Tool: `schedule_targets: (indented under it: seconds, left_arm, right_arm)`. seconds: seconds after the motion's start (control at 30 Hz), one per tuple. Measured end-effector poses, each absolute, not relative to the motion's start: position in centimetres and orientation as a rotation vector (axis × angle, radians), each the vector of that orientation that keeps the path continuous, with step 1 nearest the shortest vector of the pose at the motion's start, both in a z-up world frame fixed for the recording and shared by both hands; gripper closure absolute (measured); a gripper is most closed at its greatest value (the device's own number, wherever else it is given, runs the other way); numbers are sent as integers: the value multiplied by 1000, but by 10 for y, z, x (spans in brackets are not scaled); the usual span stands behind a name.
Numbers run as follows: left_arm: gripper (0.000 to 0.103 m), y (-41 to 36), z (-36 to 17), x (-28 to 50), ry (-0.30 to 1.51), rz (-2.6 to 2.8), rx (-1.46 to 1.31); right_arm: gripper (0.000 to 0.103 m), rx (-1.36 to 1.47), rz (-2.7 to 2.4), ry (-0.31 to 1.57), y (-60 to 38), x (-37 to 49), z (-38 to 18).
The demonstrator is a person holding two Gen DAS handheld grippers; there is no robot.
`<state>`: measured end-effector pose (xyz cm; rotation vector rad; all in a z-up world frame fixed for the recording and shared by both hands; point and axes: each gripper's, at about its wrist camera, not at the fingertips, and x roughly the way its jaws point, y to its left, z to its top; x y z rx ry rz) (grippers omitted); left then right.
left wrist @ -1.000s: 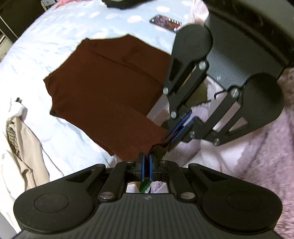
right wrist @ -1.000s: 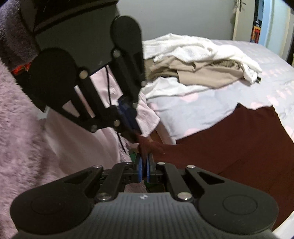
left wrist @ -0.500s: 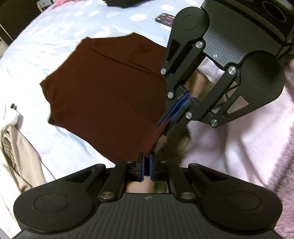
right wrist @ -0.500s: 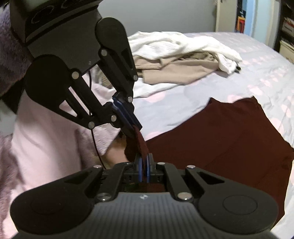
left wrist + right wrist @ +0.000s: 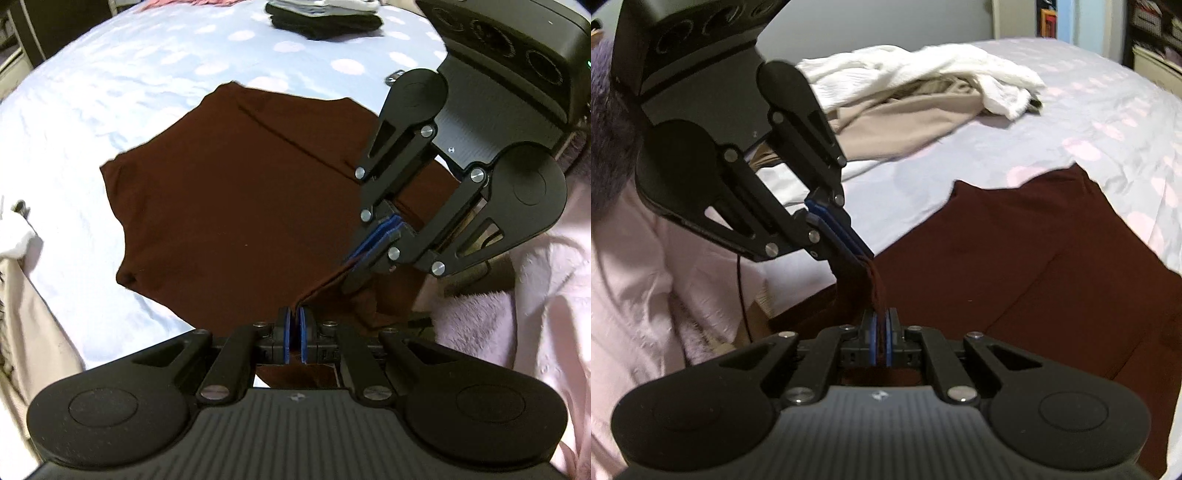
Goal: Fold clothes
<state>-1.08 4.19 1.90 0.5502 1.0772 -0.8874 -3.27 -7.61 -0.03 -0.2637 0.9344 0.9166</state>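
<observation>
A dark maroon garment (image 5: 236, 206) lies spread on the pale dotted bedsheet (image 5: 110, 74), its near edge lifted. My left gripper (image 5: 294, 317) is shut on that near edge. In the left wrist view my right gripper (image 5: 364, 254) grips the same edge a short way to the right, the cloth taut between the two. From the right wrist view, my right gripper (image 5: 881, 321) is shut on a bunched fold of the maroon garment (image 5: 1034, 266), and the left gripper (image 5: 862, 254) pinches the cloth just ahead of it.
A heap of white and beige clothes (image 5: 916, 85) lies on the bed beyond the garment; its beige part (image 5: 33, 317) shows at the left. A folded dark stack (image 5: 325, 18) sits at the bed's far end. A person's pink fleecy clothing (image 5: 535, 295) is close on the right.
Both grippers, still shut on the garment's near edge, have carried it forward over the bed and lower. More of the maroon cloth now lies beneath and ahead of them.
</observation>
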Motion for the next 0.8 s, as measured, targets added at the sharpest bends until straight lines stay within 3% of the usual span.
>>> schedule_targets:
  seconds: [0.13, 0.3, 0.57, 0.7, 0.8]
  left_arm:
    - [100, 51, 0, 13, 1090, -874, 447]
    - [100, 57, -21, 29, 1135, -840, 390]
    - [99, 73, -27, 42, 1124, -684, 301]
    - [84, 86, -24, 36, 1117, -655, 242]
    - [84, 92, -25, 29, 1138, -663, 203]
  right_arm:
    - [96, -201, 890, 956, -80, -16, -18]
    - [80, -170, 795, 954, -85, -4, -36]
    - [78, -69, 634, 938, -109, 5, -40]
    - [63, 3, 636, 975, -118, -6, -45]
    - [63, 84, 668, 1040, -123, -19, -52]
